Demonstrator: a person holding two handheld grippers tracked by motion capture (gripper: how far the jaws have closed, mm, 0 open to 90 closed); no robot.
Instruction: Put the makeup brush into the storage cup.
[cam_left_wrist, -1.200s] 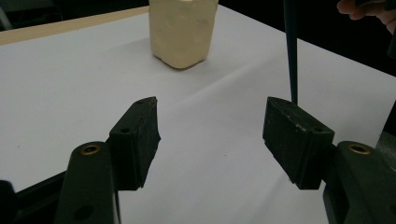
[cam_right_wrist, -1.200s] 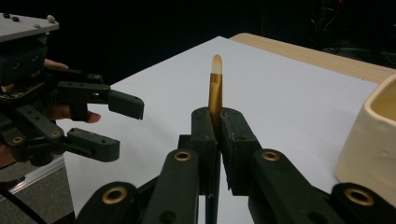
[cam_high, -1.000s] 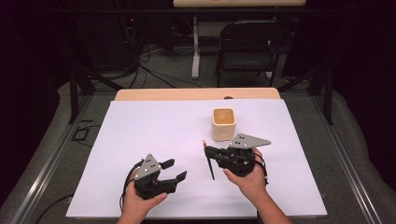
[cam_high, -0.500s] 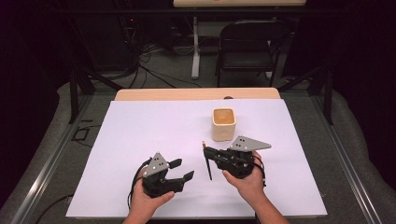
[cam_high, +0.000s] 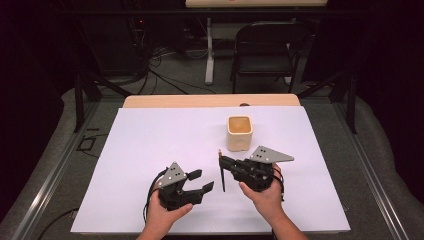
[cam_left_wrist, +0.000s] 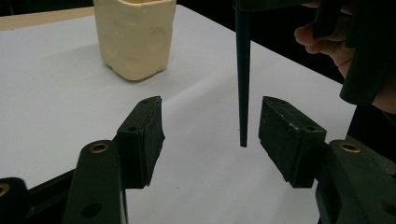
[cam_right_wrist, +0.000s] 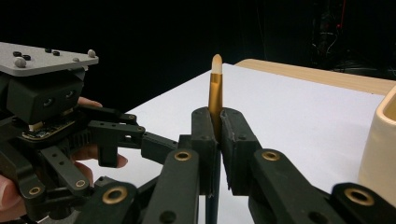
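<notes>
black tongs (cam_high: 196, 181), grey triangular top plates

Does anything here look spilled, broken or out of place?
Nothing looks spilled or broken. The cream cup stands upright on the white table cover. The one unusual sight is the brush clamped upright in the right gripper, its dark pointed handle hanging between the left gripper's open jaws without touching them.

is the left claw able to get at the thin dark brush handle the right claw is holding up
Probably yes: the left claw stands open, with the thin dark brush handle hanging between its pads already, untouched, nothing in the way. The right claw grips it.
</notes>
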